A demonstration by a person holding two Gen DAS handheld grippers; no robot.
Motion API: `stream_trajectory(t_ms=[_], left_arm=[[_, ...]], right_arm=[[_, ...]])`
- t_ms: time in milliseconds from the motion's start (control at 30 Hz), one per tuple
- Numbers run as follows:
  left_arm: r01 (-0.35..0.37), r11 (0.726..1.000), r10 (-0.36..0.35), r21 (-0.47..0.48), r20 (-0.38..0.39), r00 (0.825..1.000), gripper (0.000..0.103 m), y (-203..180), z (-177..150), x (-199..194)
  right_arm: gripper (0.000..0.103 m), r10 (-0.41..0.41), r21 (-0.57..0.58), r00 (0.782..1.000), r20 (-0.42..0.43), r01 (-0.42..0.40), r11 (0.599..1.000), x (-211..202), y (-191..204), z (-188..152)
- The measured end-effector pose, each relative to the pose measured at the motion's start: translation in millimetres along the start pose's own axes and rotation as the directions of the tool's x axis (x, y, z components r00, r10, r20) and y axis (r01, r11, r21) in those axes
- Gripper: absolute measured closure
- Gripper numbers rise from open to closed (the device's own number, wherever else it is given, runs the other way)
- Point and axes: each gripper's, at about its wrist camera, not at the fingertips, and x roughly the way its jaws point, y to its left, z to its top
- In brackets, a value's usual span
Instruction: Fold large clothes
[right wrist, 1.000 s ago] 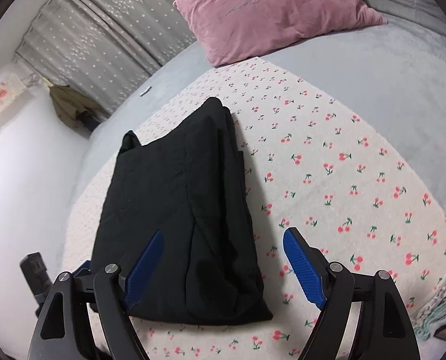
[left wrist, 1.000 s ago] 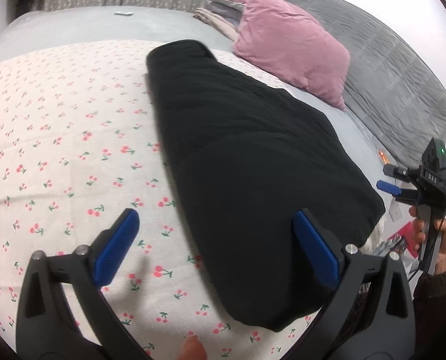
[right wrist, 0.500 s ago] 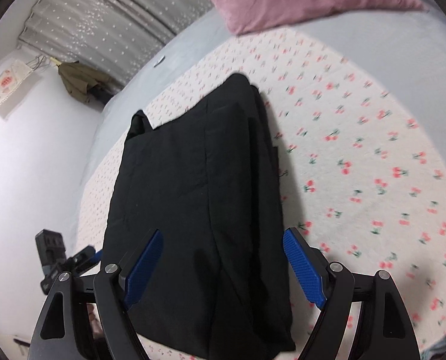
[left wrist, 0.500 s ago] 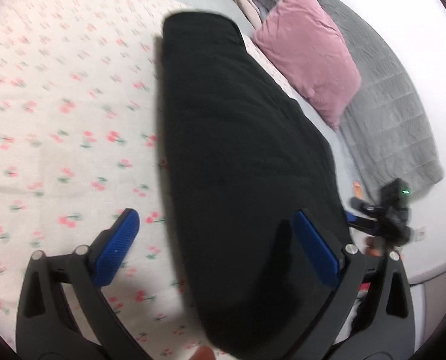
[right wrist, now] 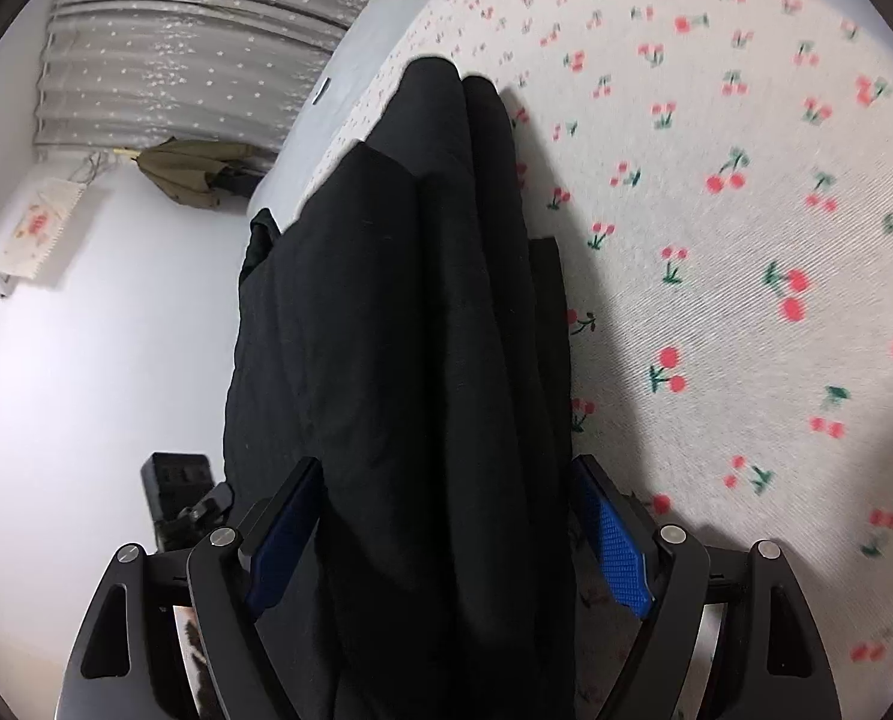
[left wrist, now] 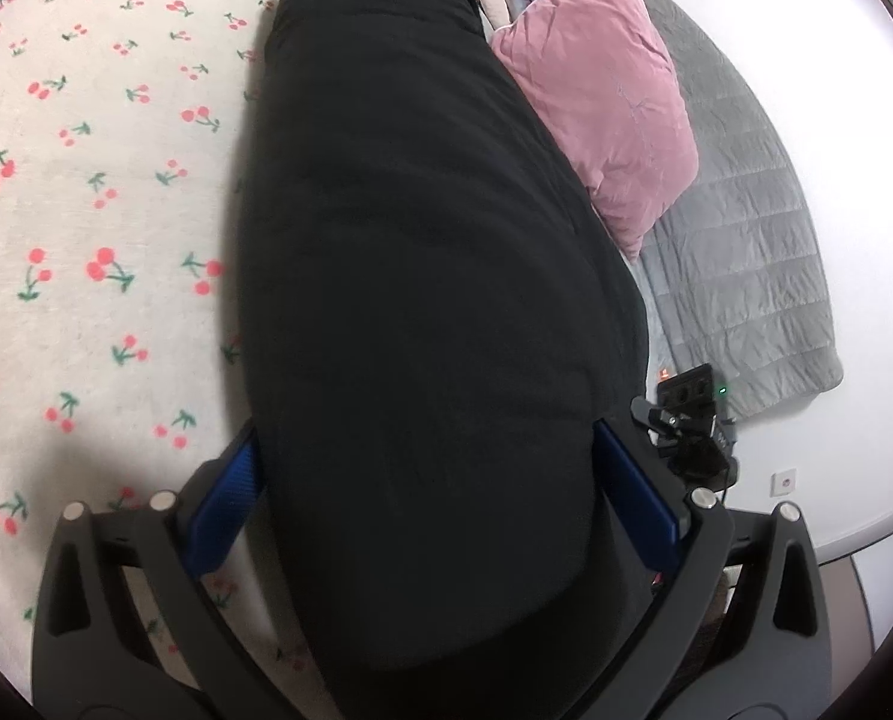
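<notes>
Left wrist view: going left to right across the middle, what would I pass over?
Cherry-print sheet → folded black garment → pink pillow → grey quilted blanket → white wall.

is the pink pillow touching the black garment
Cannot tell. In the left wrist view the pink pillow sits right behind the black garment edge, no gap or contact plainly visible.

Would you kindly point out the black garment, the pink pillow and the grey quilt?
black garment [left wrist: 422, 300], left wrist view, middle of its folded top face.
pink pillow [left wrist: 608, 96], left wrist view, centre of its front.
grey quilt [left wrist: 746, 252], left wrist view, mid panel.
</notes>
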Motion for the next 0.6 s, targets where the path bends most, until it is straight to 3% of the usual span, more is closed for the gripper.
stream_trajectory(t_ms=[133,333,600], left_arm=[[0.052,0.998,-0.052,-0.038,0.009,0.999,0.001,12.2,5.8,2.9],[0.075,0.996,-0.073,-0.043,0.036,0.997,0.001,18.3,7.2,2.9],[0.062,0.998,-0.059,-0.027,0.076,0.995,0.009,17.6,5.1,-3.2]], right_arm=[[0.019,0.052,0.003,0.999,-0.010,-0.052,0.999,7.2,-2.9,1.3],[0.020,0.039,-0.005,0.999,0.000,-0.039,0.999,14.7,5.1,3.4],[0.041,0.035,-0.035,0.998,0.045,-0.033,0.999,9.1,7.7,-0.8]])
